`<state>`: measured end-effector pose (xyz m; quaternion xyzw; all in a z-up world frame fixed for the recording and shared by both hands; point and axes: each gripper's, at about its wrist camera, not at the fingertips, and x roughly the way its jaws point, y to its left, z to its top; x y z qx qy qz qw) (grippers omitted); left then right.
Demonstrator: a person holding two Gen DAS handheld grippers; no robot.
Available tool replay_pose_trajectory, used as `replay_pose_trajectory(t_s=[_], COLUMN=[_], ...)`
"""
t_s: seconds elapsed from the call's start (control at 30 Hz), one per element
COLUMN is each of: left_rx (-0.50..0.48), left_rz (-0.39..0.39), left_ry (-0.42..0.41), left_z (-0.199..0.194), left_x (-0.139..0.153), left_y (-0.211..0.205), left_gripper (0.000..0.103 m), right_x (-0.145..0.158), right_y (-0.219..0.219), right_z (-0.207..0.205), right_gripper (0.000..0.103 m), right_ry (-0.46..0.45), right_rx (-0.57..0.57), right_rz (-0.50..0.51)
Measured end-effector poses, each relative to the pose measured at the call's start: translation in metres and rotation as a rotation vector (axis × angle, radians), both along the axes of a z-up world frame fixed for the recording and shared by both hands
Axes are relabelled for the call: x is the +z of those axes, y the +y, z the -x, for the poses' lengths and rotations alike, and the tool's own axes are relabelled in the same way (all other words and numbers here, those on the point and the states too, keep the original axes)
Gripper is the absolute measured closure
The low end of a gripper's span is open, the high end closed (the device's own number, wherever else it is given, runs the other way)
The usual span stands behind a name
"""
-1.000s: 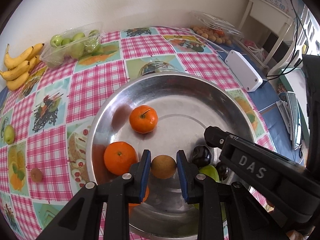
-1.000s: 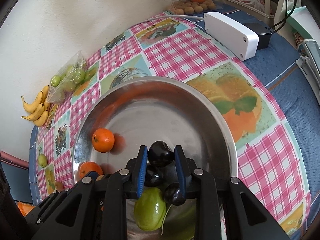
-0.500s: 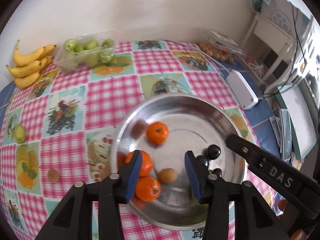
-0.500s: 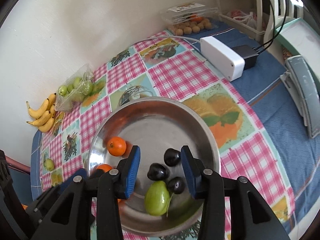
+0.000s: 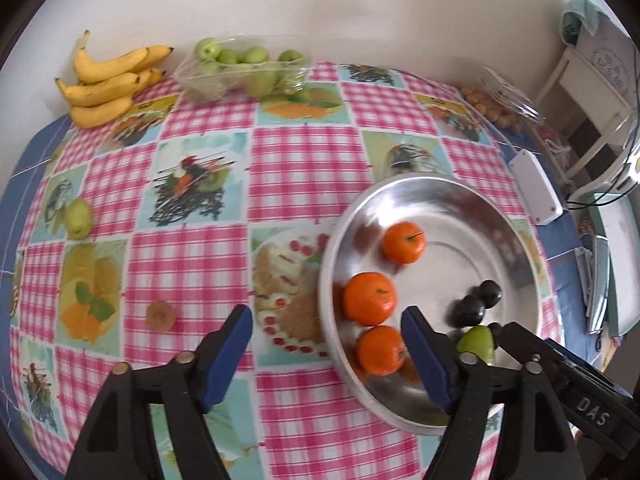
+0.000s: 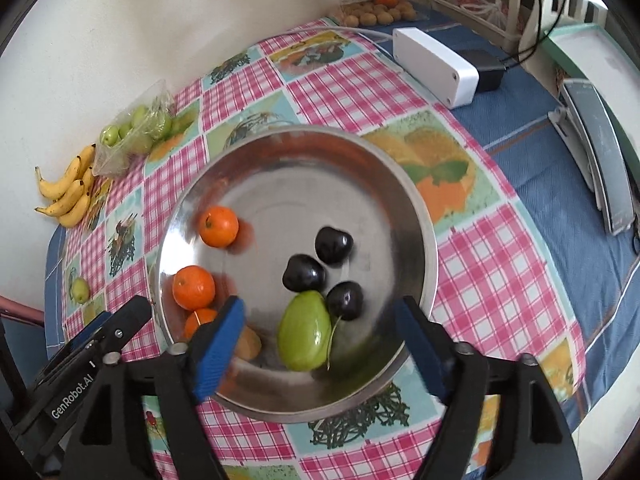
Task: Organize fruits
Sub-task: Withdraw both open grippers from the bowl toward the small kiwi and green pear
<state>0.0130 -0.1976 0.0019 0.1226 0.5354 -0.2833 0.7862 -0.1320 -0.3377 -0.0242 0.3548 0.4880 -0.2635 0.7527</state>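
Left gripper (image 5: 328,350): jaws wide and opening, nothing gripped. It hangs above the tablecloth (image 5: 304,152) at the left rim of the metal bowl (image 5: 532,240); its right pad overlaps the bowl's near edge in the left wrist view, the left pad sits over bare cloth.

Right gripper (image 6: 316,344): jaws wide and opening, nothing gripped. It hangs over the near part of the bowl (image 6: 416,200); the green fruit (image 6: 302,330) shows between the pads but below them, lying on the bowl floor.

Bowl contents:
- three oranges along the left side: far one (image 6: 219,226), middle one (image 6: 193,287), near one (image 6: 199,322) partly behind the left pad
- three dark plums (image 6: 304,273) clustered in the middle, the nearest touching the green fruit
- a small brown fruit (image 6: 248,344), just left of the green fruit, partly hidden by the pad

Still on the cloth, outside the bowl:
- small green pear (image 5: 78,218), far left
- small brown fruit (image 5: 161,314), near the left gripper's left pad
- bananas (image 5: 108,84) at the wall
- clear tray of green apples (image 5: 244,68) beside the bananas
- clear box of small brown fruit (image 6: 376,12) at the far right corner, near a white box (image 6: 434,66)
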Motion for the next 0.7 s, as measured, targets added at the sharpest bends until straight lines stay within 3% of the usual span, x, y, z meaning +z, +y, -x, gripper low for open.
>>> replay_pose_trajectory(t_s=[0.13,0.23,0.4,0.7], left_rx=[0.025,0.049,0.071,0.107], left_rz=[-0.004,-0.028,-0.081,-0.074], left_ry=[-0.014,-0.036,-0.04,-0.032], left_z=[-0.003,-0.005,-0.013,-0.024], left_x=[0.0,-0.003,-0.013,-0.012], left_y=[0.012,0.02,0.036,0.065], left_gripper=[0.0,0.0,0.0,0.0], right_x=[-0.008,-0.013,-0.01,-0.002], right_y=[0.006,0.01,0.02,0.045], right_z=[-0.002,-0.003,-0.004,-0.014], right_gripper=[0.014,0.008,0.007,0.0], right_ry=[0.03,0.041,0.038,0.046], right_rx=[0.028,0.039,0.06,0.135], right_rz=[-0.008,-0.015,0.015,0.117])
